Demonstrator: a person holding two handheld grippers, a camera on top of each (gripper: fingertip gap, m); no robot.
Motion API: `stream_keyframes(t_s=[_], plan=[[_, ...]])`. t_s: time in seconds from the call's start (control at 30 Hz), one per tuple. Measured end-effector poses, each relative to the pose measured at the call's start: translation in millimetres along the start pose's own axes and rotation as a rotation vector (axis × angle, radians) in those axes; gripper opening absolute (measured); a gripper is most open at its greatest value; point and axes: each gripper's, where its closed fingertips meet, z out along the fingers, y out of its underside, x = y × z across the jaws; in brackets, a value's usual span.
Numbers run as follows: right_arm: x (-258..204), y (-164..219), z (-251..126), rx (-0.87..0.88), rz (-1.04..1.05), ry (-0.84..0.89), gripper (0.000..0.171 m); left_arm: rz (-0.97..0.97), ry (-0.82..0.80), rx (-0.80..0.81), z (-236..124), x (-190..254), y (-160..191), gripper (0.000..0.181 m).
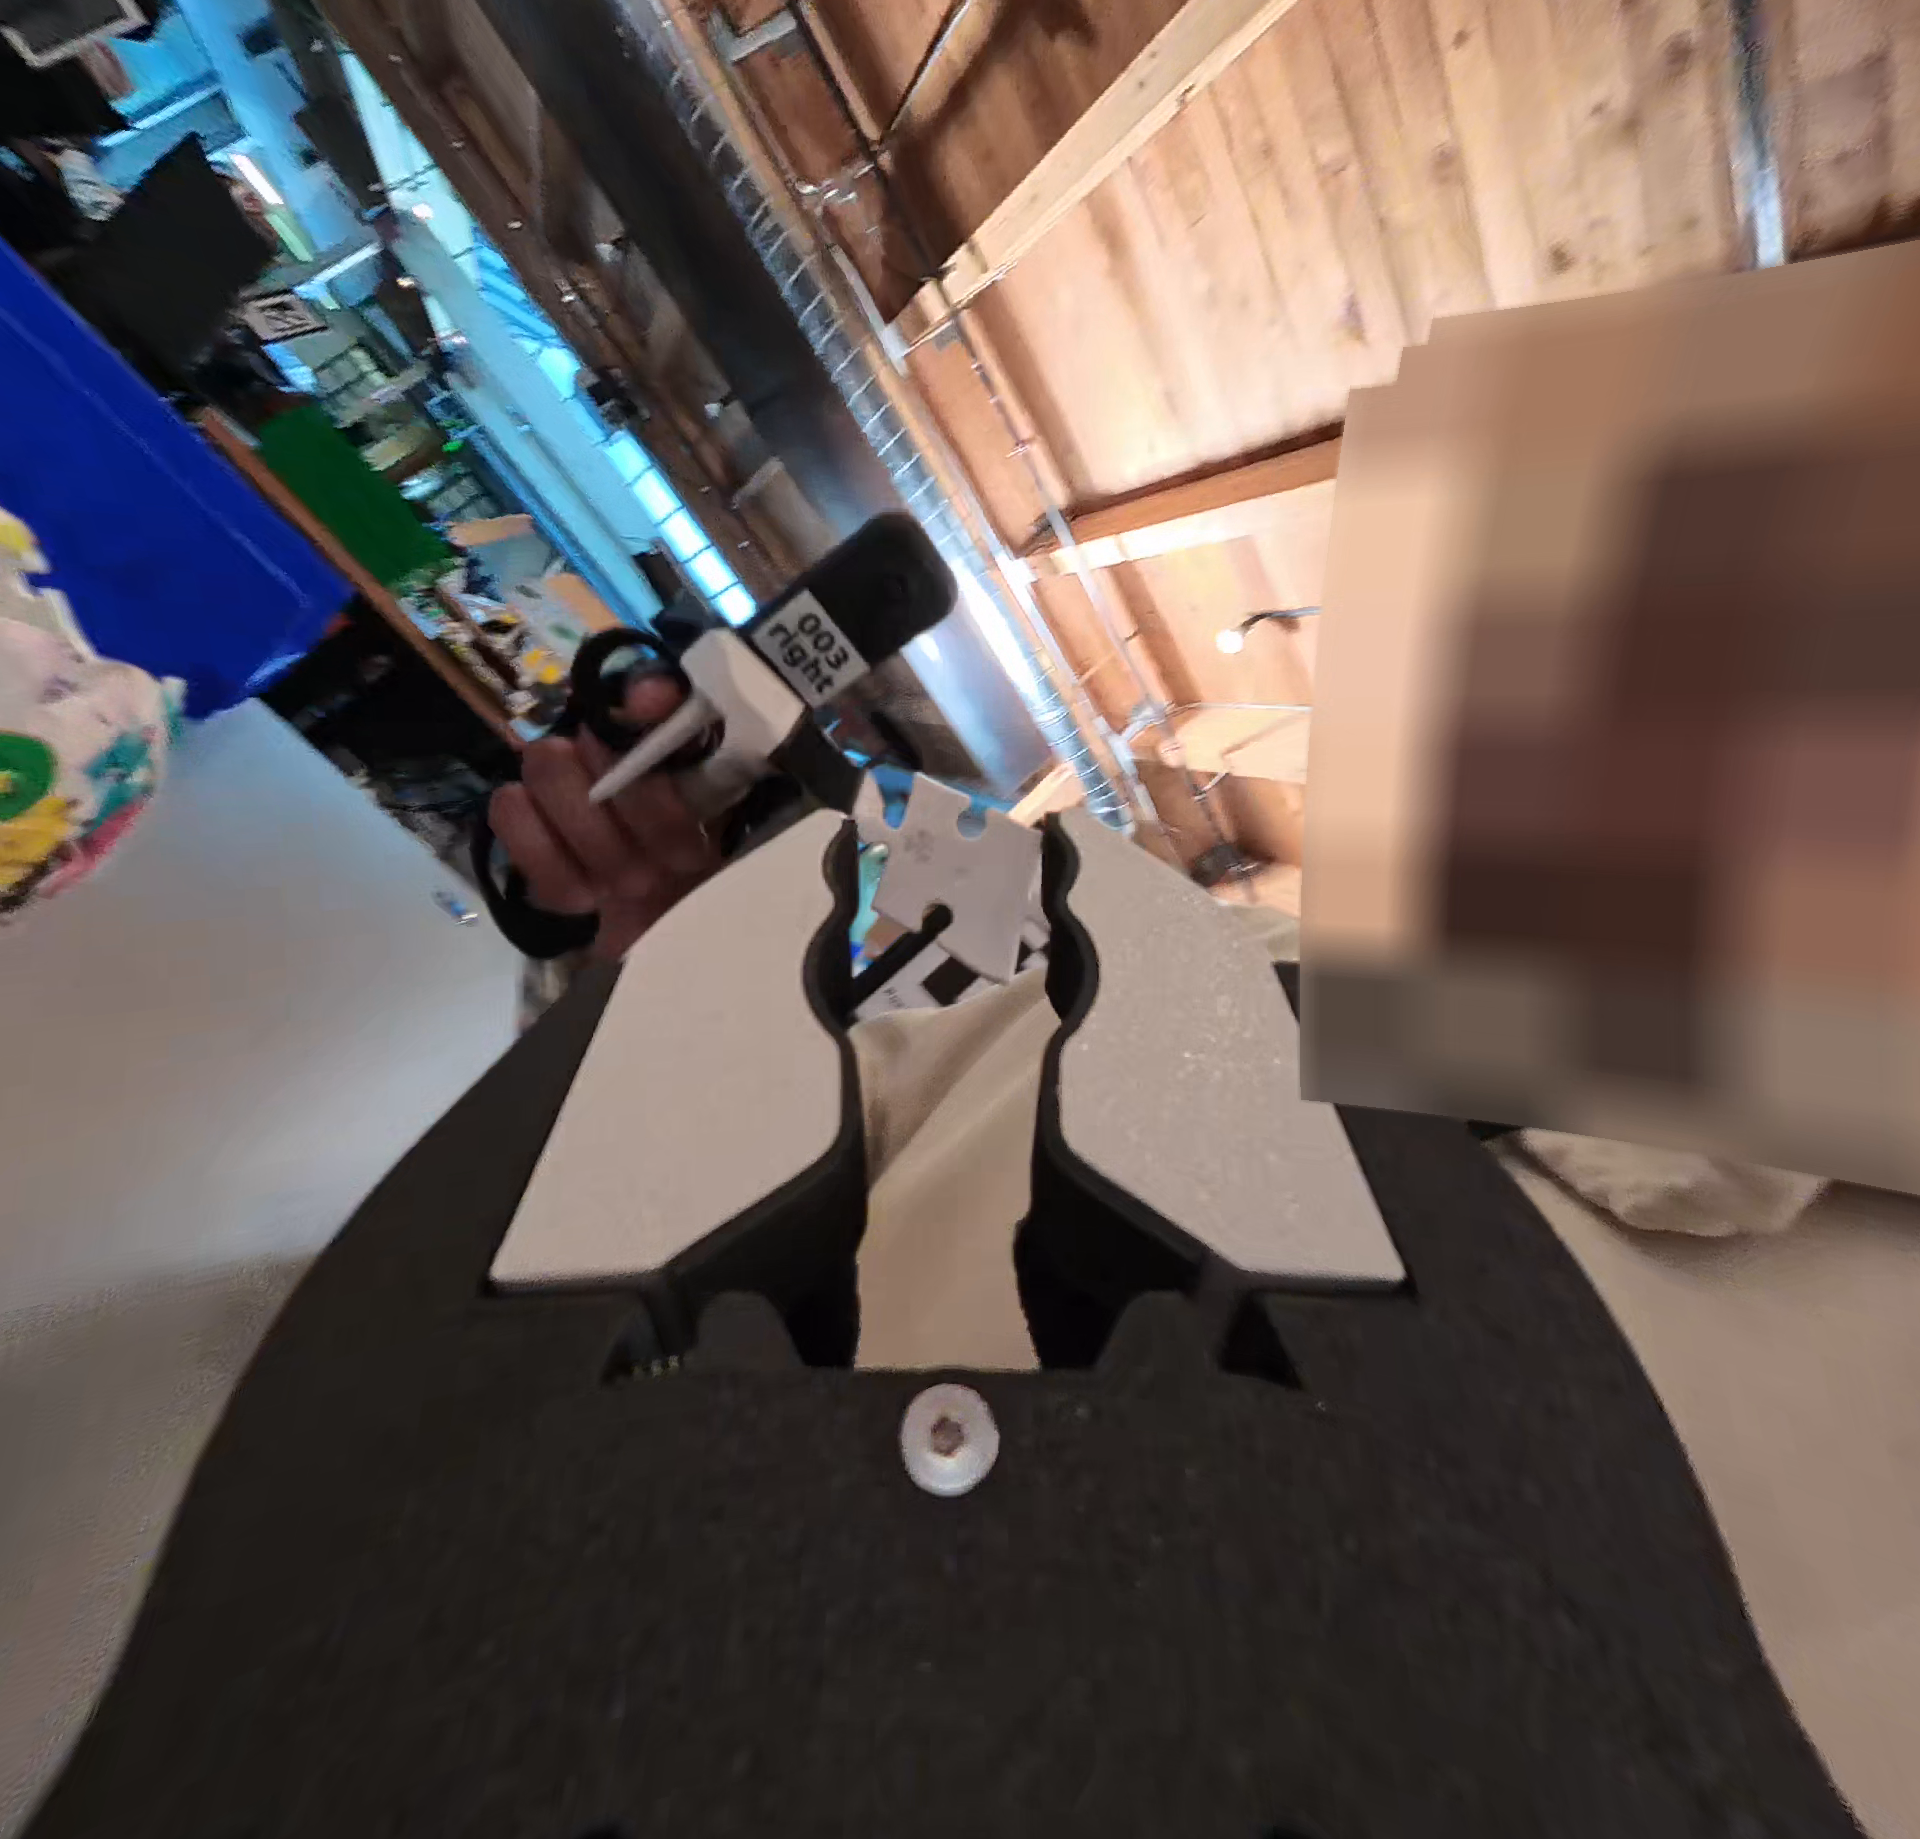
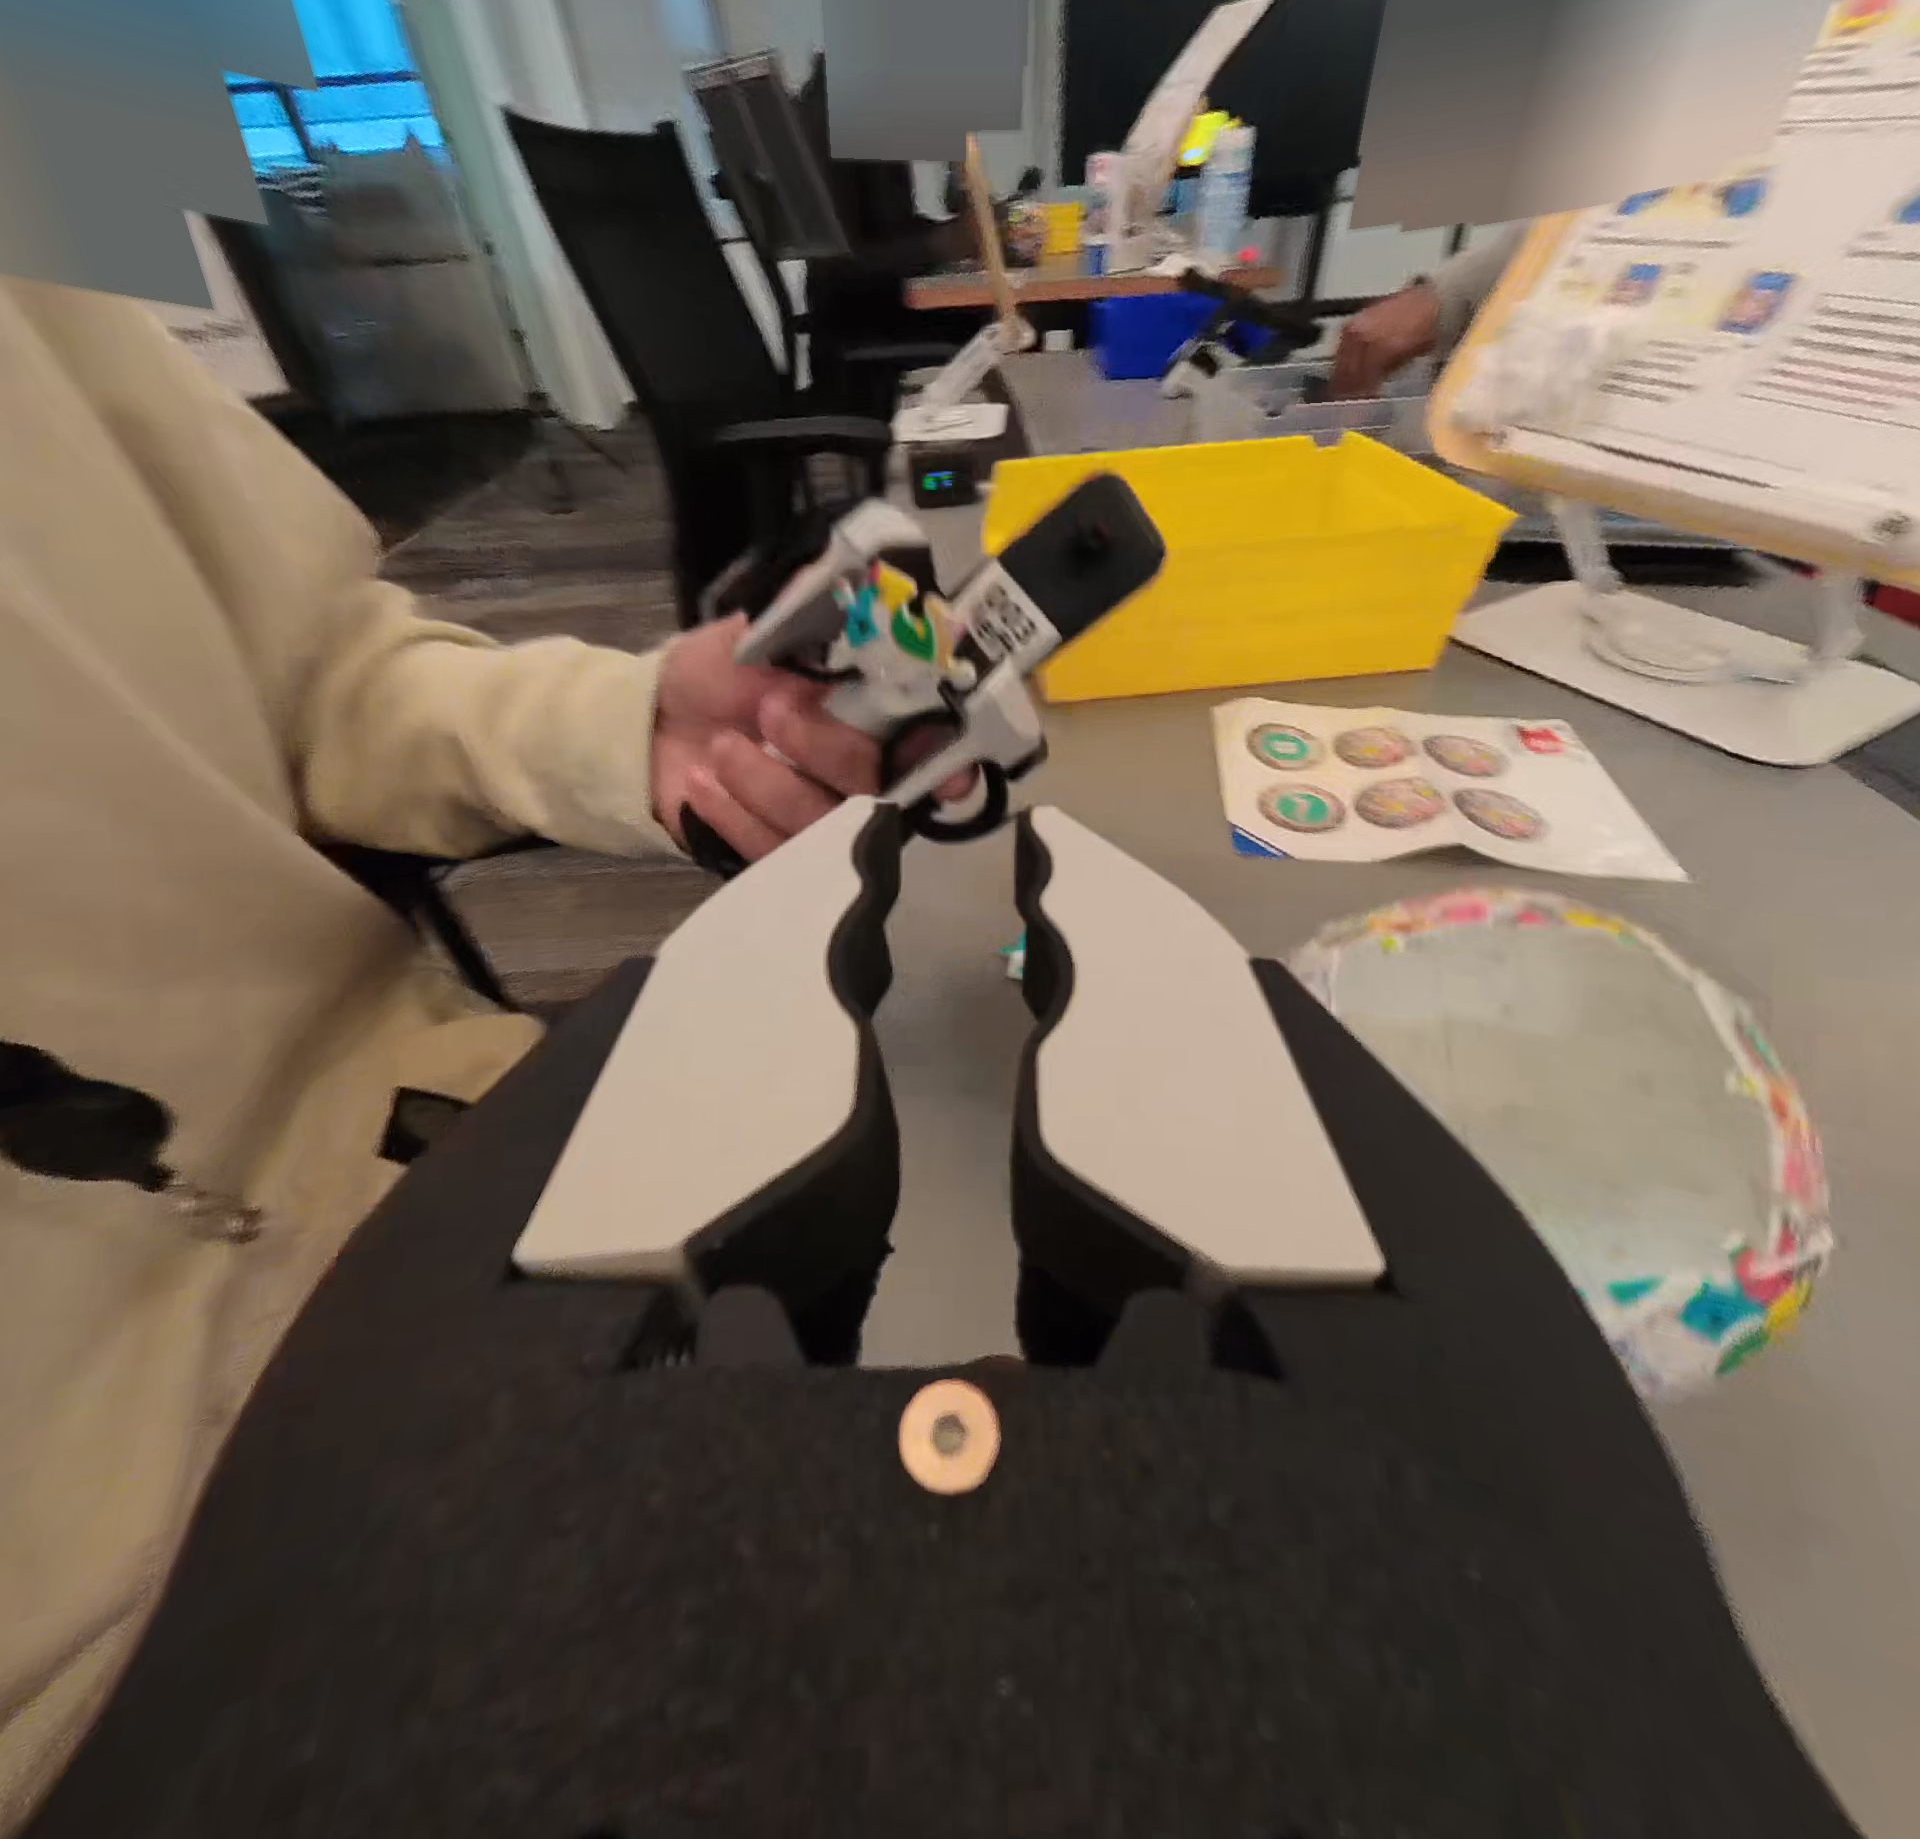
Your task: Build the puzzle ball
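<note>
Left gripper (image 1: 951,833), black with pale grey finger plates, is closed down on a small flat jigsaw-edged puzzle piece (image 1: 956,880), pinched by its edges right at the fingertips. The piece is held up in the air. Its plain white back faces the left wrist camera, and its printed, colourful side faces the other gripper.

Right gripper (image 2: 951,839), of the same make, points straight at the left one. Its fingers stand a narrow gap apart with nothing between them. A tiny teal scrap (image 2: 1013,958) lies on the table just beyond its right finger, too small to identify.

The partly built puzzle ball (image 2: 1558,1114), a pale curved half-shell with a ragged multicoloured rim, rests on the grey round table (image 2: 1143,875). It sits low and to the right of the right gripper, with its hollow side tipped up toward that camera. The right gripper looks nearer to the shell. The held piece sits well apart from it, up and to the left, so it probably has to travel down and rightward to reach the rim.

Behind the shell lie a bagged picture sheet (image 2: 1423,792) and a yellow plastic bin (image 2: 1247,563).
</note>
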Motion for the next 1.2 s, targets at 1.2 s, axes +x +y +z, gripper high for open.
stream_keyframes(t_s=[1.2], plan=[[-17, 44, 11, -0.552, 0.373, -0.461, 0.002, 0.406, -0.491, -0.321, -12, -58, 45, 0.0]])
